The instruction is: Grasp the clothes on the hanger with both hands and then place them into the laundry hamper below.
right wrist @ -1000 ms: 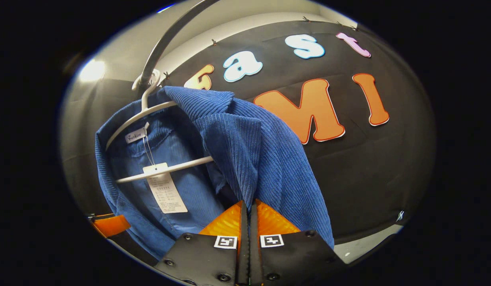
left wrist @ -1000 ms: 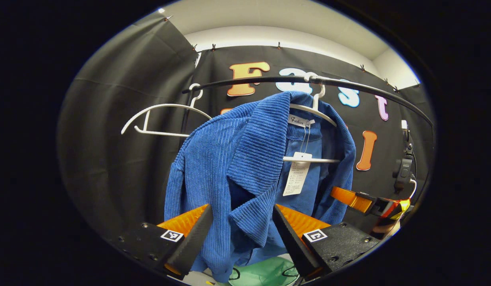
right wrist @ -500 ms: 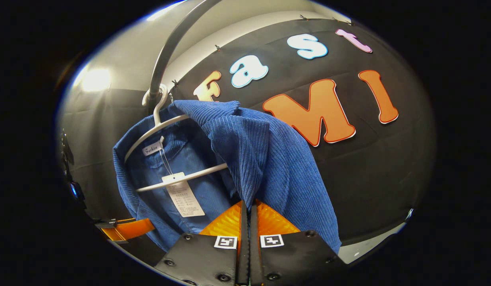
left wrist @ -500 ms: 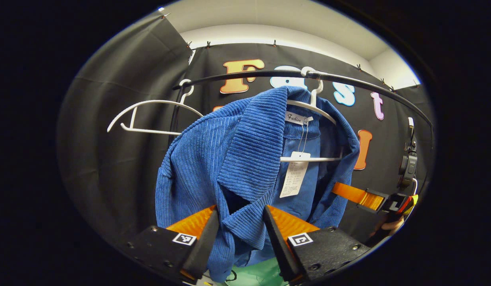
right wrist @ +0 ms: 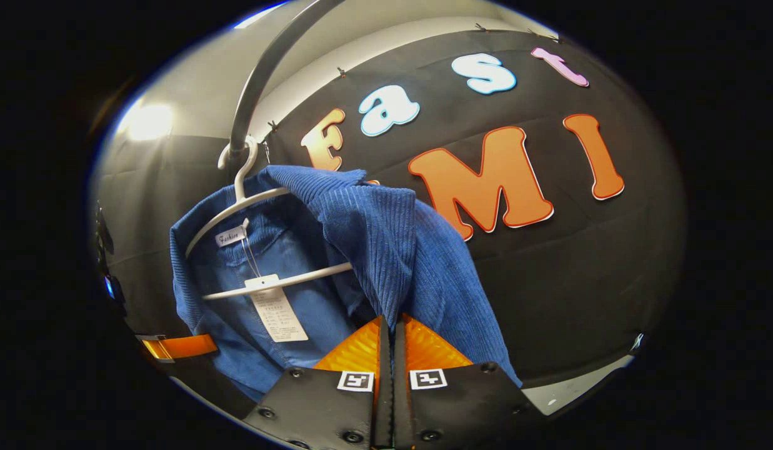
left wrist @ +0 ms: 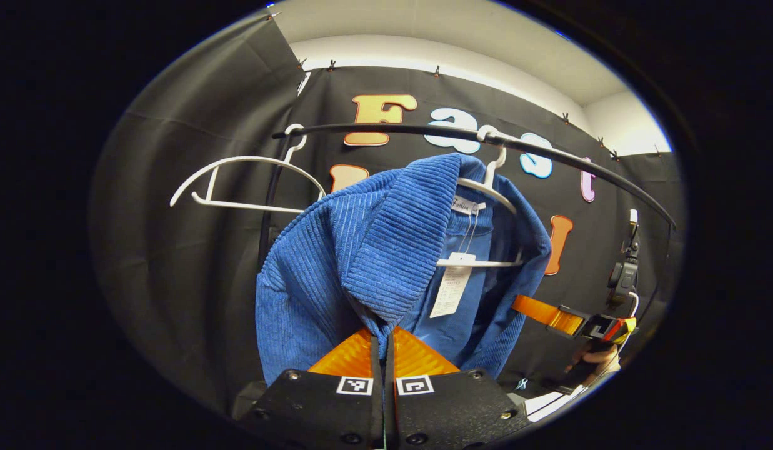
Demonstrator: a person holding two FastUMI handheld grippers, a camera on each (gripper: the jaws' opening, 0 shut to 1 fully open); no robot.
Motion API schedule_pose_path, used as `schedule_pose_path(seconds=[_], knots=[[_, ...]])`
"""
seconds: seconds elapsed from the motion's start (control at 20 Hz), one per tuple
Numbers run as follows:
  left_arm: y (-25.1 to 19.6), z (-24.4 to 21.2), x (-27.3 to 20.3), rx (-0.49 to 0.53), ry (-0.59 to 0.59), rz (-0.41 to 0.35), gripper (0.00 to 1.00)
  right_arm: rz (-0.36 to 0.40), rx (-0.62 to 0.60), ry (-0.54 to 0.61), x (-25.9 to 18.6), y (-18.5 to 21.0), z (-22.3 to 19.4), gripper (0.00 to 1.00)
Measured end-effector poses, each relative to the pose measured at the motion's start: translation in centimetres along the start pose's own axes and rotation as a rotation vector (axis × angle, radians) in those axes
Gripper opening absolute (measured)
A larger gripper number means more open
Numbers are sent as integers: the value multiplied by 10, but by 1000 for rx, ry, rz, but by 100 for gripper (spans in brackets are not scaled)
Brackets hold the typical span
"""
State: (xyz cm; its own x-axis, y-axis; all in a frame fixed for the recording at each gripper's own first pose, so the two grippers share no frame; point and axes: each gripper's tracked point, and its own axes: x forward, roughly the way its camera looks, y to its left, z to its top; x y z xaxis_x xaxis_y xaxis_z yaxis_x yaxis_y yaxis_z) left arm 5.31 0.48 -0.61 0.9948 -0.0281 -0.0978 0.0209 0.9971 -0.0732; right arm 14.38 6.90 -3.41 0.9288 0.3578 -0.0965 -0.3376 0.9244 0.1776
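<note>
the blue corduroy jacket [left wrist: 336, 250] hung on a white hanger [left wrist: 495, 197] from the dark rail [left wrist: 386, 129], with a second, bare hanger [left wrist: 236, 181] further along the same rail. the left claw [left wrist: 384, 340] was pinched fully together on the lower edge of the near lapel, the cloth disappearing between its fingers. in the right gripper view the right claw [right wrist: 392, 328] was likewise closed tight on the opposite front edge of the jacket [right wrist: 386, 250], just below the hanger's [right wrist: 261, 200] crossbar, and a paper tag [right wrist: 275, 309] dangled inside the collar. both front edges looked gripped, so the lift off the hanger seemed the step at hand; the hamper could not be made out from here. the risk, as i judged it, lay in the collar and shoulders being draped over the hanger: pulling straight down would likely drag the hanger along or unhook it from the rail, and might jolt the bare hanger beside it. each claw held only a thin edge of cloth, so the heavy fabric could slip free of one side and swing. the tag's string could snag on the crossbar too.
</note>
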Motion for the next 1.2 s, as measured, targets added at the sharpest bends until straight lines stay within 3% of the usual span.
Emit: schedule_pose_path(seconds=[0.25, 0.55, 0.7, 1.05, 1.2], knots=[[-3, 21, -16, -42, -17, -51, 1, 76, 94, -5, -2, 4, 8, 8], [-2, 48, -33, -56, -25, -124, 0, 219, 339, -54, -10, 15, 46, 8], [13, 65, -43, -60, -43, -122, 1, 276, 433, -82, -15, 17, 66, 7], [61, 110, -56, -99, -128, -85, 0, 306, 570, -167, -14, 3, 106, 8], [73, 128, -56, -83, -166, -81, 1, 273, 586, -188, -9, -12, 113, 7]])
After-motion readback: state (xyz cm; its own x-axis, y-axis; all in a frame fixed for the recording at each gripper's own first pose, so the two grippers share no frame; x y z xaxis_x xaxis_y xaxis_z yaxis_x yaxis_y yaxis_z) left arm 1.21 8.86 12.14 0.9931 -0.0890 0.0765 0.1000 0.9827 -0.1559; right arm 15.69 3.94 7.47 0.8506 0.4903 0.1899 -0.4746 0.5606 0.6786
